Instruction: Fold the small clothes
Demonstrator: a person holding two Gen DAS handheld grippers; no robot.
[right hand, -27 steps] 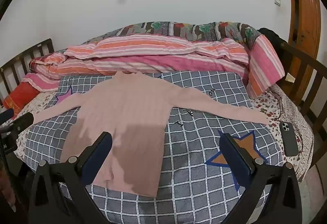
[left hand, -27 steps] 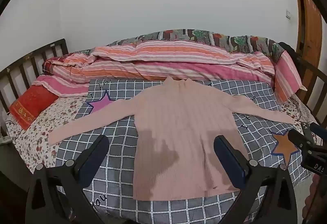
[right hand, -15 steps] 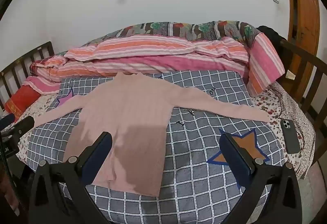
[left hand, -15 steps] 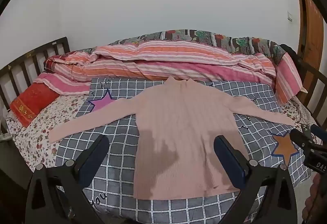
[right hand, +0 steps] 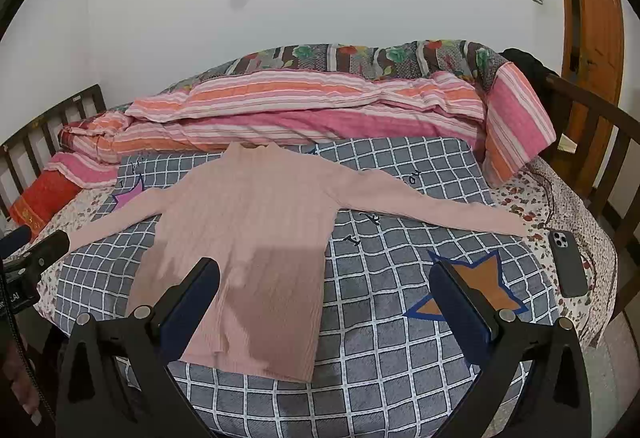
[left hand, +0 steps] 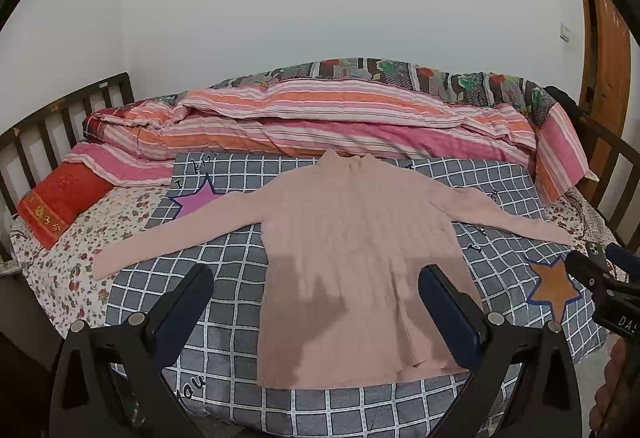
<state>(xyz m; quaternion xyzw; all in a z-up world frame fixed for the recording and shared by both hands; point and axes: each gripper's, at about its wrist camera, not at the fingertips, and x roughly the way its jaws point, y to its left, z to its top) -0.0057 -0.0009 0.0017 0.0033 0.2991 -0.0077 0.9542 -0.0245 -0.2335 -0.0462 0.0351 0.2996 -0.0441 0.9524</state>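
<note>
Left gripper (left hand: 316,302) nearest, fingers spread wide, holding nothing, above sweater hem. Right gripper (right hand: 326,296) likewise spread, empty. Pink sweater (left hand: 352,262) flat on grey checked blanket (left hand: 224,258), both sleeves stretched out sideways, collar toward striped quilt (left hand: 320,118). Phone (right hand: 568,268) near right sleeve cuff. Red pillow (left hand: 60,204) far left.
</note>
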